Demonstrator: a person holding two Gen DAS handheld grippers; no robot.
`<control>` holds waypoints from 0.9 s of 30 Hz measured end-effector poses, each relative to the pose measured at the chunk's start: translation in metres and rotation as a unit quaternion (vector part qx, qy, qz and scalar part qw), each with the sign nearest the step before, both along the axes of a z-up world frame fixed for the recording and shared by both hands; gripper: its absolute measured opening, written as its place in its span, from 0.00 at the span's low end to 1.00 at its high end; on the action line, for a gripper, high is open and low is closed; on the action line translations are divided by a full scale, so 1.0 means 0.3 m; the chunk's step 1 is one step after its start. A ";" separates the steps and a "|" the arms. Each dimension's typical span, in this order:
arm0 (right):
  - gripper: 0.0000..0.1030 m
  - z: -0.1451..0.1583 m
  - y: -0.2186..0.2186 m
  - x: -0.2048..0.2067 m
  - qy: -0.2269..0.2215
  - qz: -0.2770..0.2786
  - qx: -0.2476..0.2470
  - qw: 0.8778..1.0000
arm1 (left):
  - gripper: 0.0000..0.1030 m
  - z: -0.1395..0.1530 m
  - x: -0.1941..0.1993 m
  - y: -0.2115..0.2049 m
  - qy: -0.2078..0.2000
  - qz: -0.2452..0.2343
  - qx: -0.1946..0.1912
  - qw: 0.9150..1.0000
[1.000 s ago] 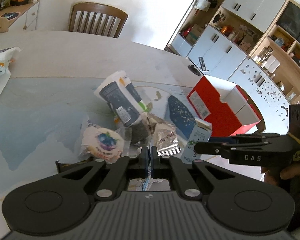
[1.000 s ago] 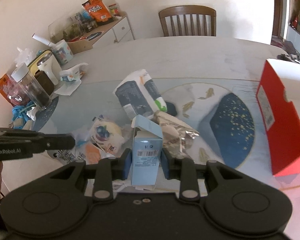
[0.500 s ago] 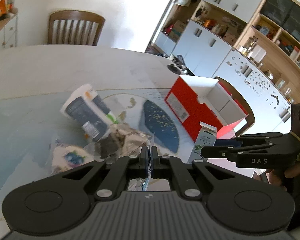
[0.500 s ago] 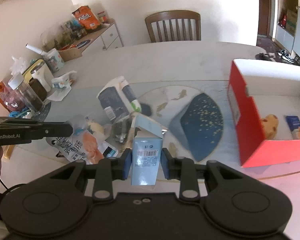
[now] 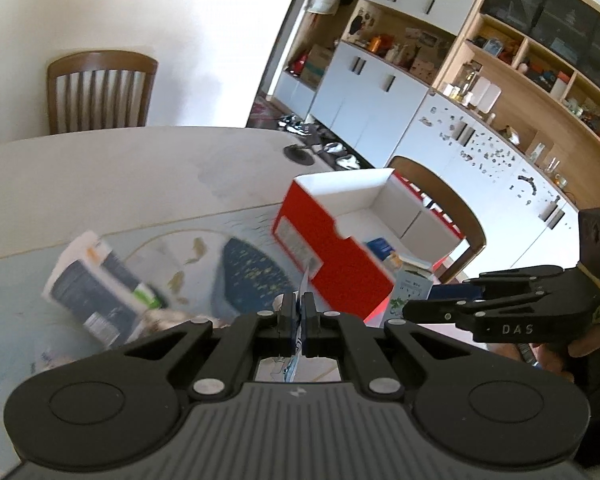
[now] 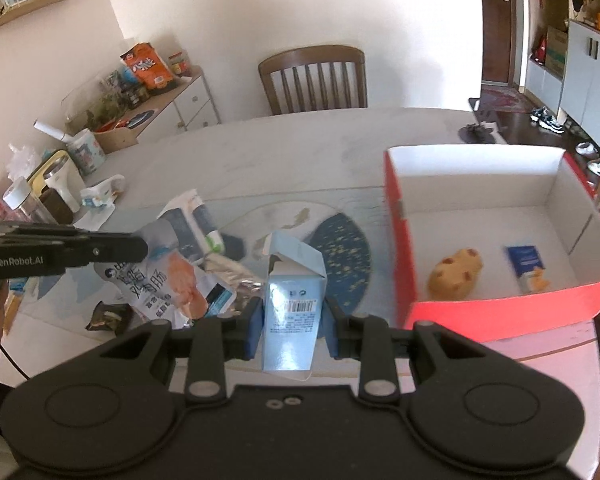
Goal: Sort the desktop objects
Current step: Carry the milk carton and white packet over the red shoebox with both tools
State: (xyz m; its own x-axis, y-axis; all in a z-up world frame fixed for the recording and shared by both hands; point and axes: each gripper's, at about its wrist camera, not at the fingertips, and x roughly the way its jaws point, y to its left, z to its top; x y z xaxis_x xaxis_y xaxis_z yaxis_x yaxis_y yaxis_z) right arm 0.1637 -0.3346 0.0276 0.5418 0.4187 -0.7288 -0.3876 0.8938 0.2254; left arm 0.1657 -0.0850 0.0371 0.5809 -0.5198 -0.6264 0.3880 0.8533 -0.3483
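Fingers of the right gripper (image 6: 291, 322) clamp a pale blue carton (image 6: 294, 300) upright by its two sides, its torn top flap standing open, while the left gripper (image 5: 299, 318) is pinched tight on the thin edge of a flat snack packet (image 6: 168, 284) — both loads are off the table (image 6: 300, 148). Just to the right of the carton sits the red box (image 6: 404, 264), open-topped near the table's right edge, with a cookie-like snack (image 6: 456, 272) and a small blue packet (image 6: 526, 266) already lying on its white floor. Behind the carton, toward the table's middle, a dark-and-white pouch (image 6: 192, 220) and a crumpled foil wrapper (image 6: 236, 276) remain on the blue-patterned mat (image 6: 340, 256). The step in hand looks like the carry to the box; next, each gripper likely needs to clear the red wall, hover over the white floor and let go.
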 end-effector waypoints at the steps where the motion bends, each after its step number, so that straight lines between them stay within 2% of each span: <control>1: 0.29 0.003 -0.017 0.005 -0.001 -0.001 -0.001 1.000 | 0.01 0.007 0.008 -0.019 0.000 -0.004 -0.003 1.000; 7: 0.29 0.023 -0.123 0.034 -0.008 -0.013 -0.013 1.000 | 0.01 0.061 0.051 -0.129 -0.006 -0.030 -0.019 0.999; 15: 0.29 0.035 -0.242 0.094 -0.019 -0.026 -0.029 0.999 | 0.01 0.134 0.114 -0.275 -0.033 -0.056 -0.020 0.998; 27: 0.29 0.031 -0.367 0.214 -0.024 -0.035 -0.043 0.998 | 0.01 0.150 0.242 -0.477 -0.057 -0.080 -0.006 0.995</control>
